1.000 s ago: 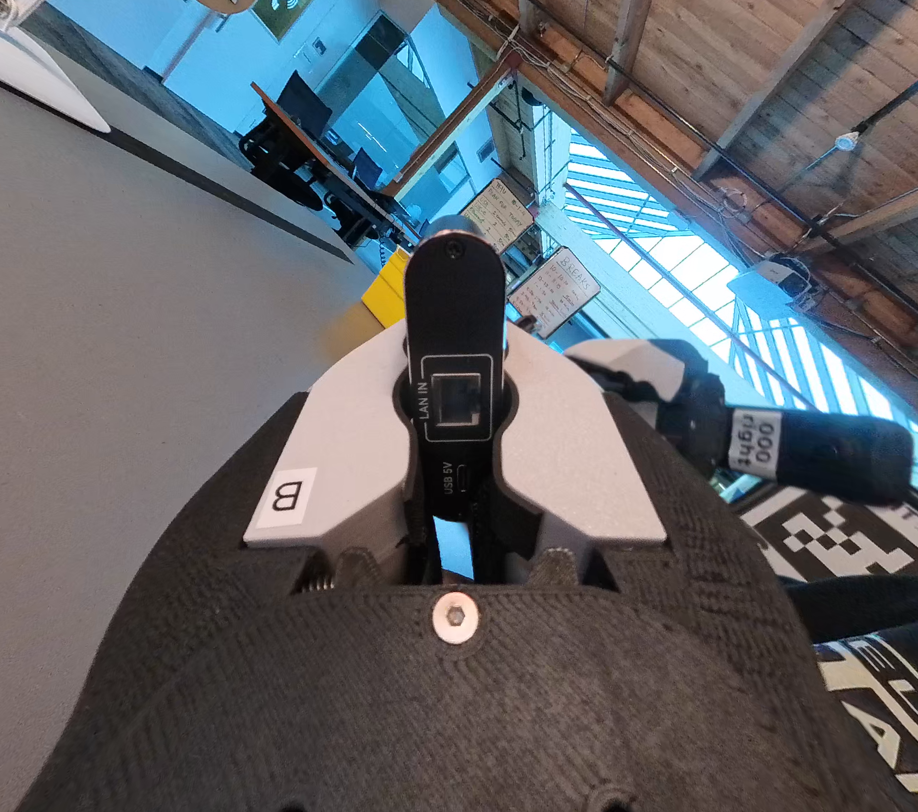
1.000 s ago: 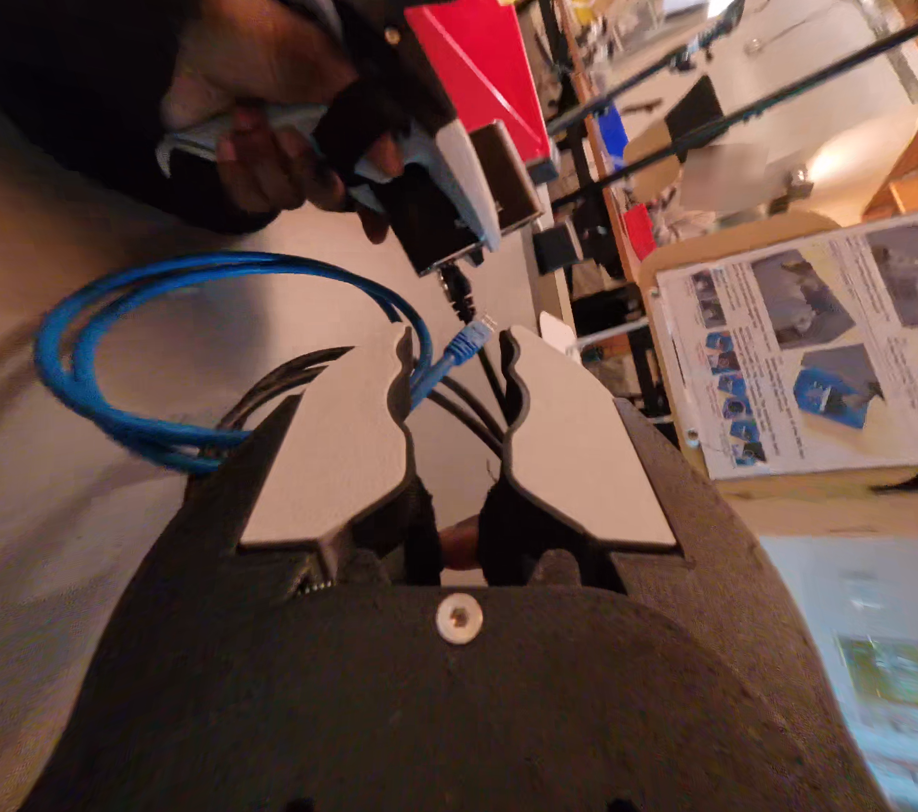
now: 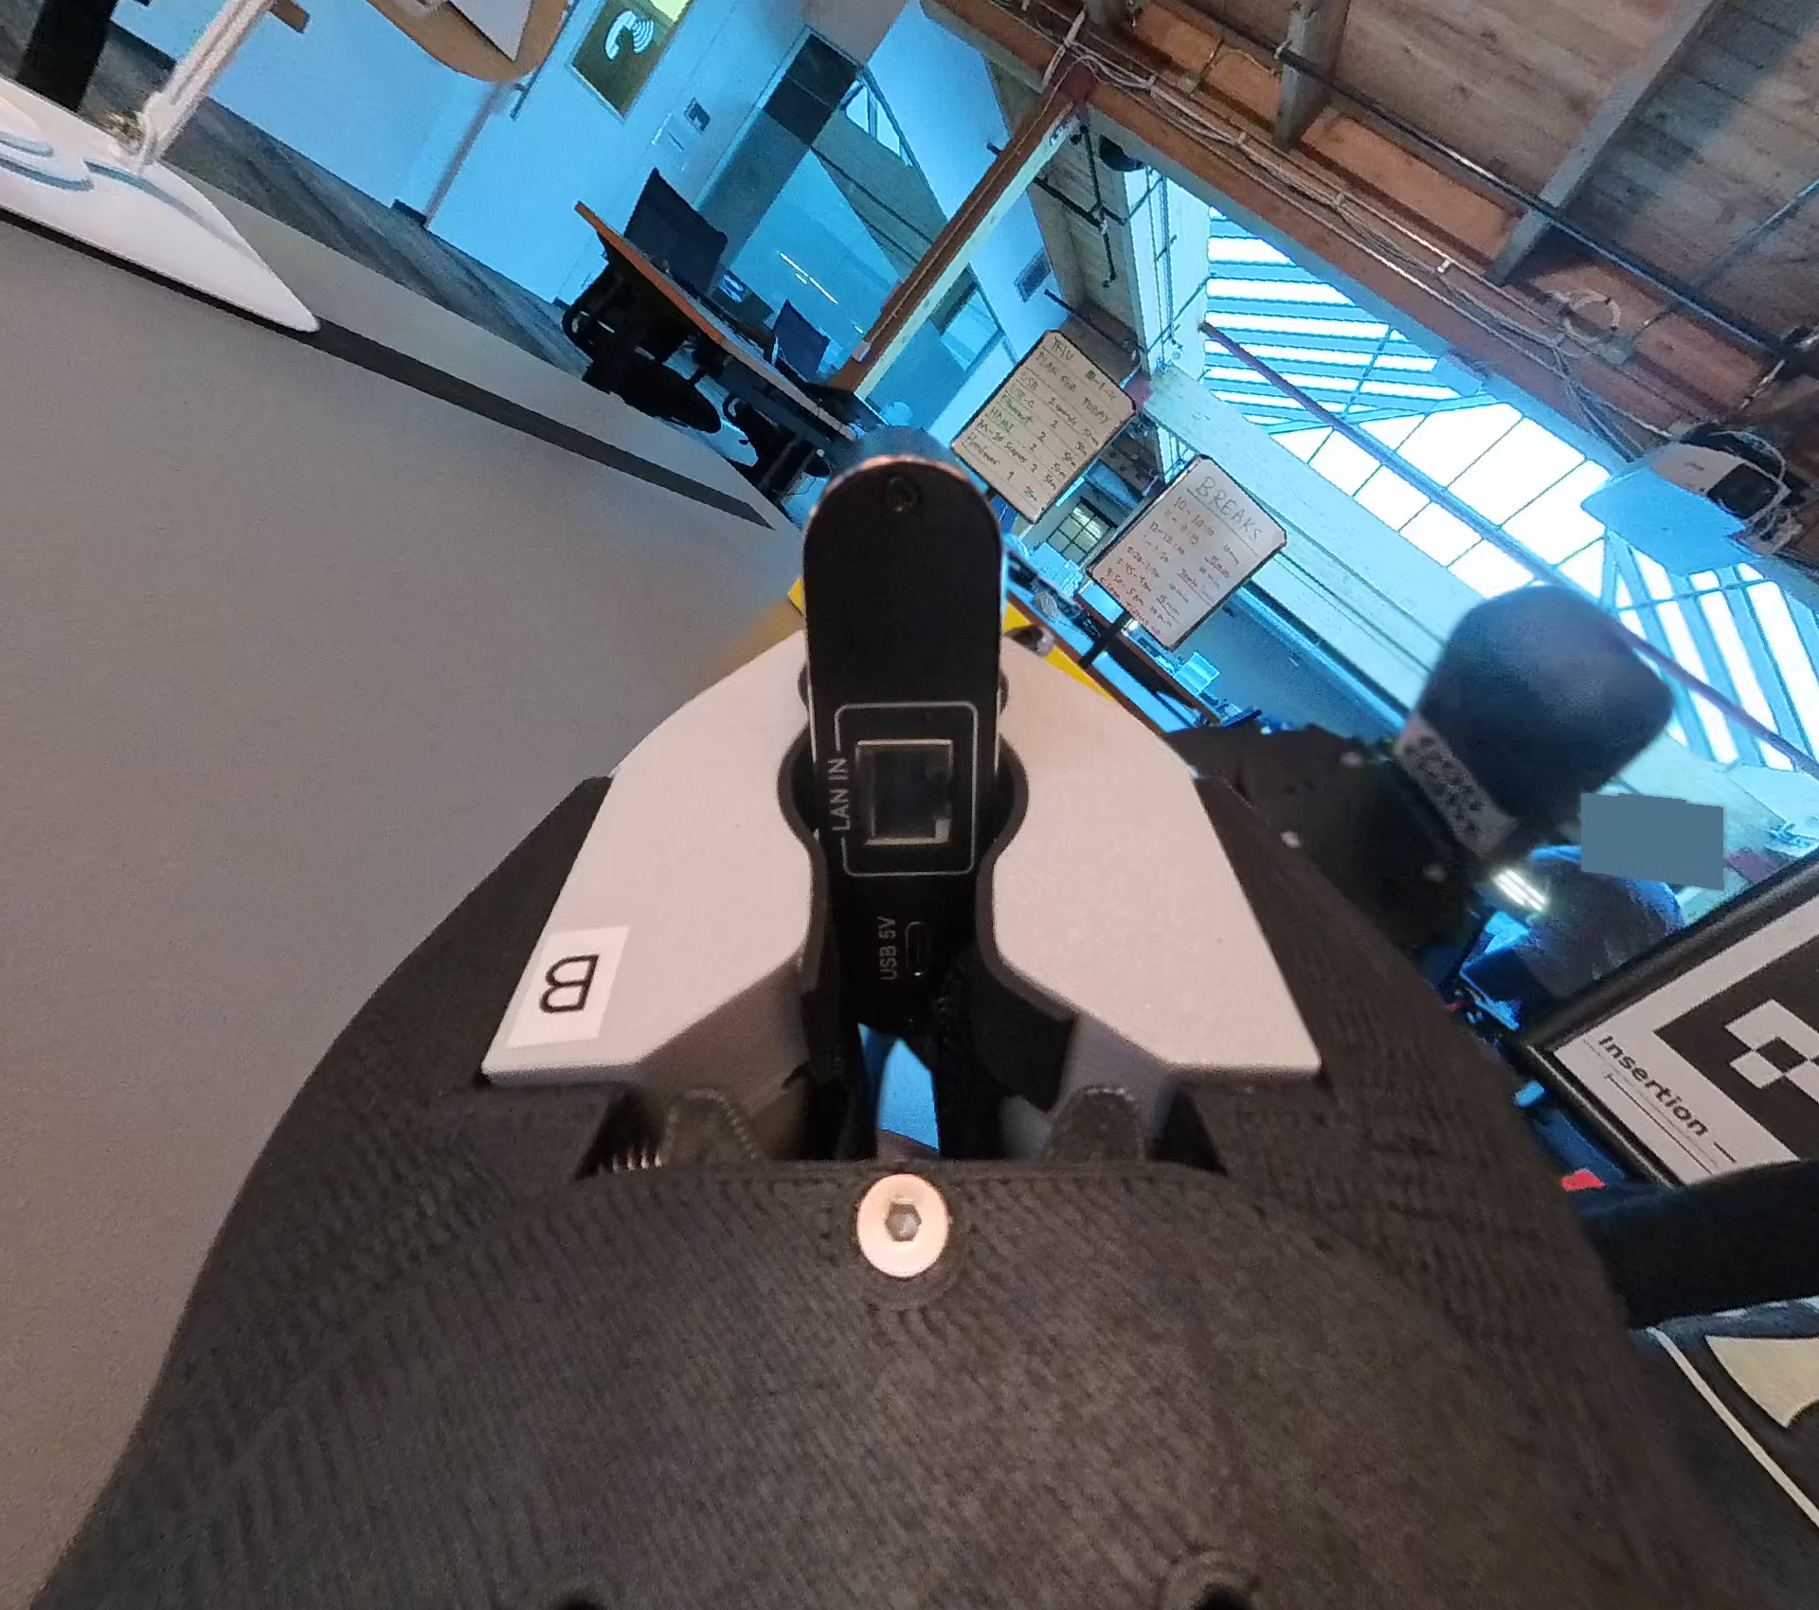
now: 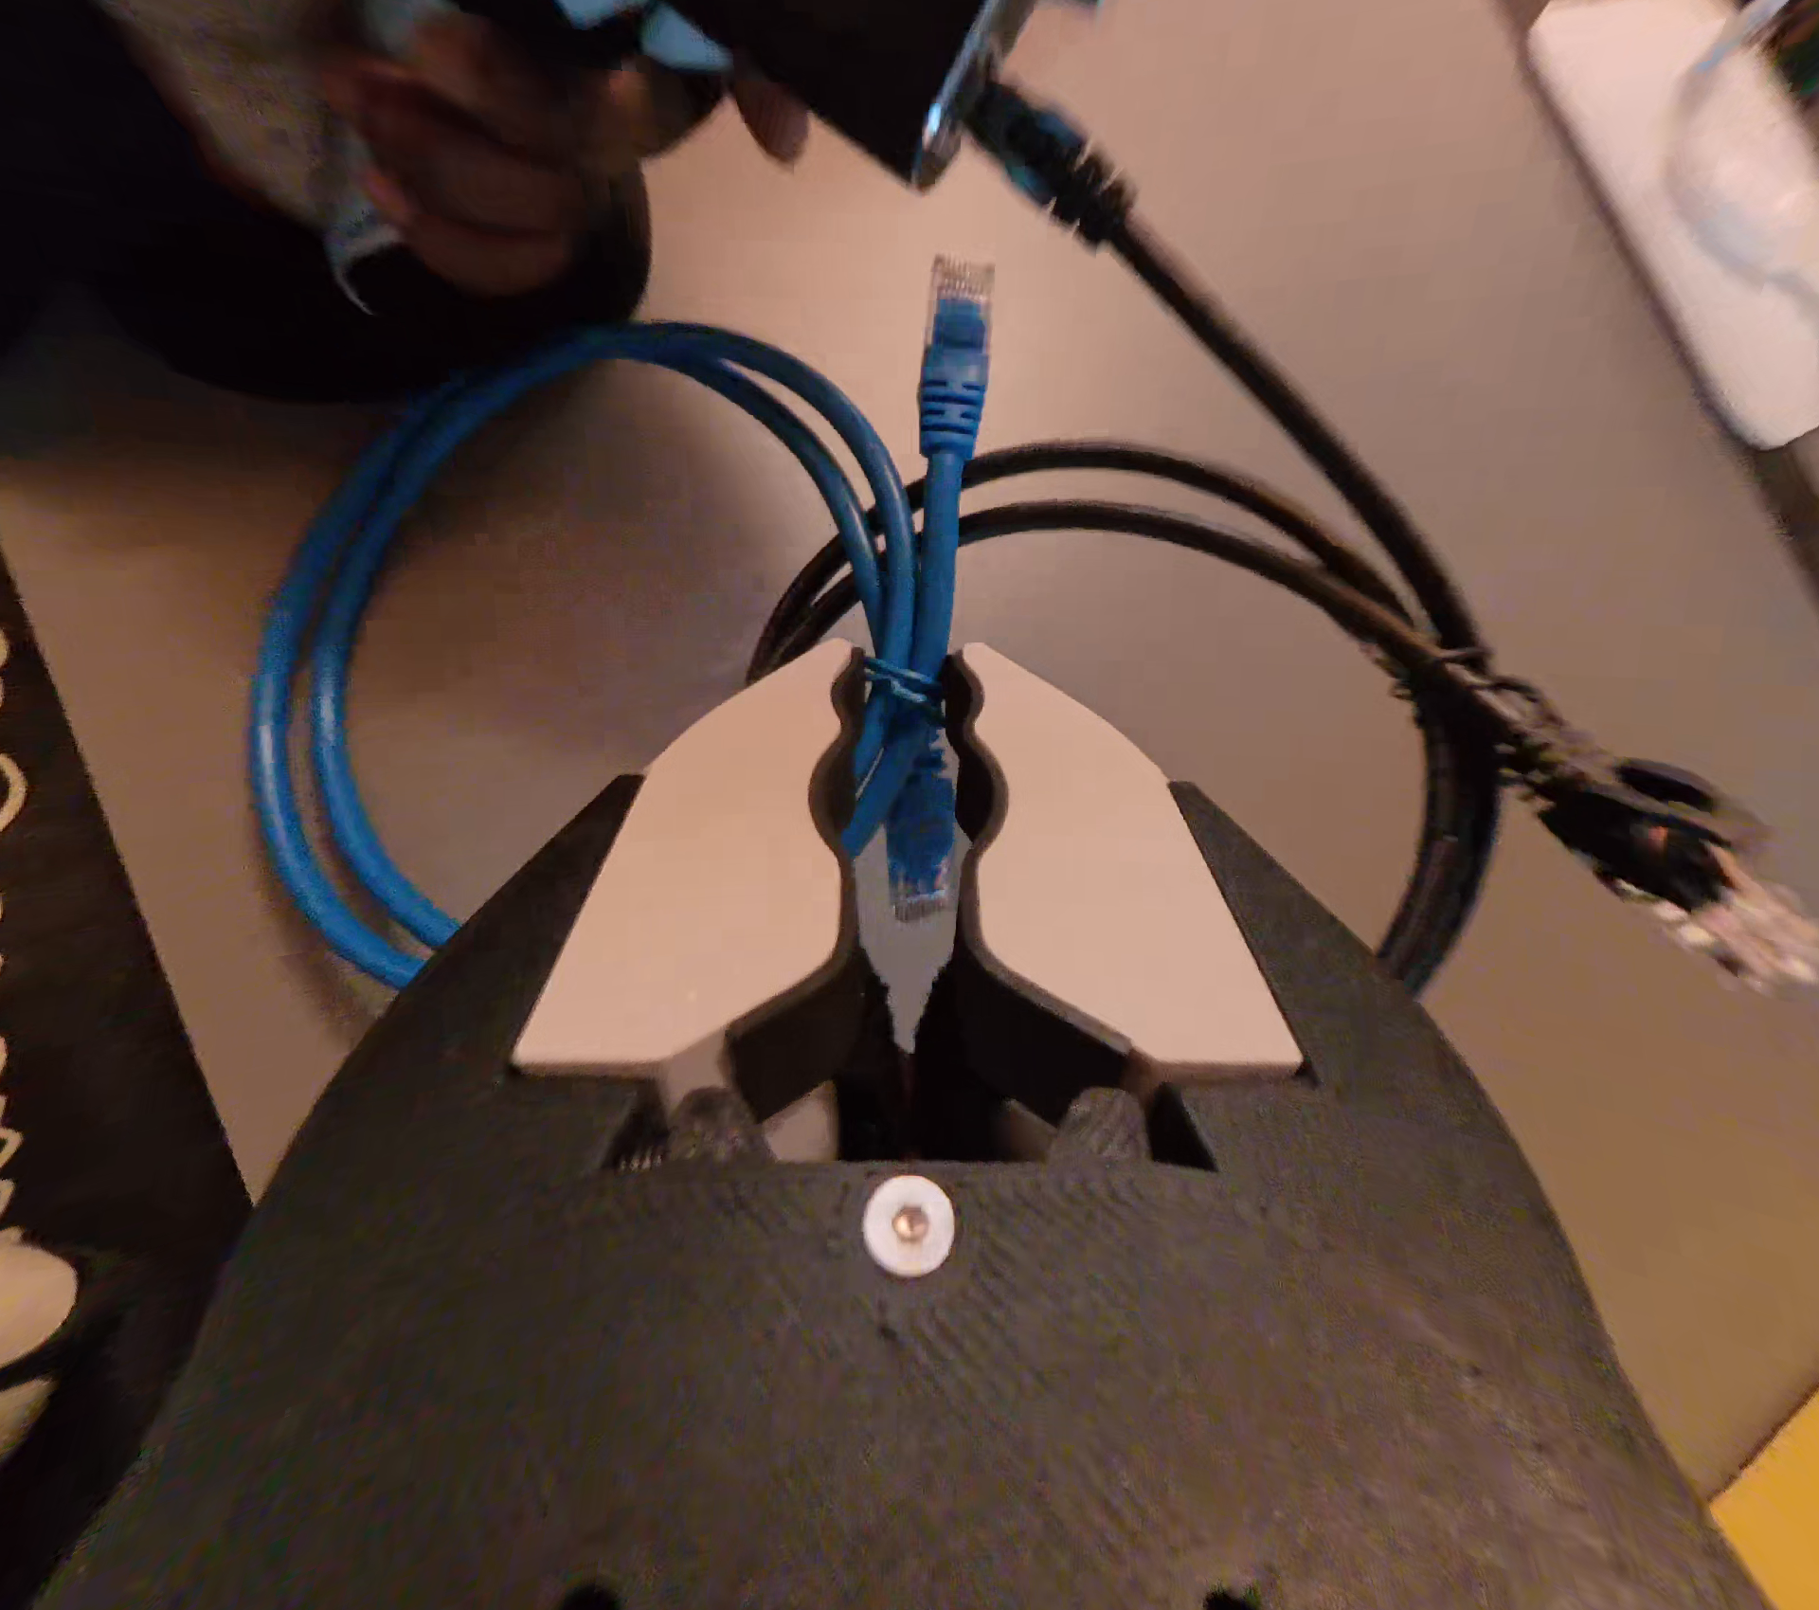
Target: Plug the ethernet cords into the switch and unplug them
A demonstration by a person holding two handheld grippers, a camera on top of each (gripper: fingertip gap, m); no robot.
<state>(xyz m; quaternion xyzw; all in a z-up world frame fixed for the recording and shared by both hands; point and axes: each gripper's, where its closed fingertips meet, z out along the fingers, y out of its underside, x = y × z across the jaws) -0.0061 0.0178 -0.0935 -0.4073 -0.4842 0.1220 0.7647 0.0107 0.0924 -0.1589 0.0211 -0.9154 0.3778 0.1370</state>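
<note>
The switch (image 3: 901, 736), a slim black unit, is clamped between the grey fingers (image 3: 689, 903) of the left gripper (image 3: 901, 677), with its port face turned toward the camera and its rounded end projecting past the fingertips. In the right wrist view, the blue ethernet cord (image 4: 915, 608) is pinched at its tied bundle by the nearly closed right gripper (image 4: 904, 667). One blue plug (image 4: 955, 327) is pointed away from the fingers, toward the switch above it, without contact. The other blue plug lies between the finger bases. A black ethernet cord (image 4: 1280, 401) is seen plugged into the switch, its coil lying on the grey table (image 4: 1230, 86) just beyond the fingertips.
</note>
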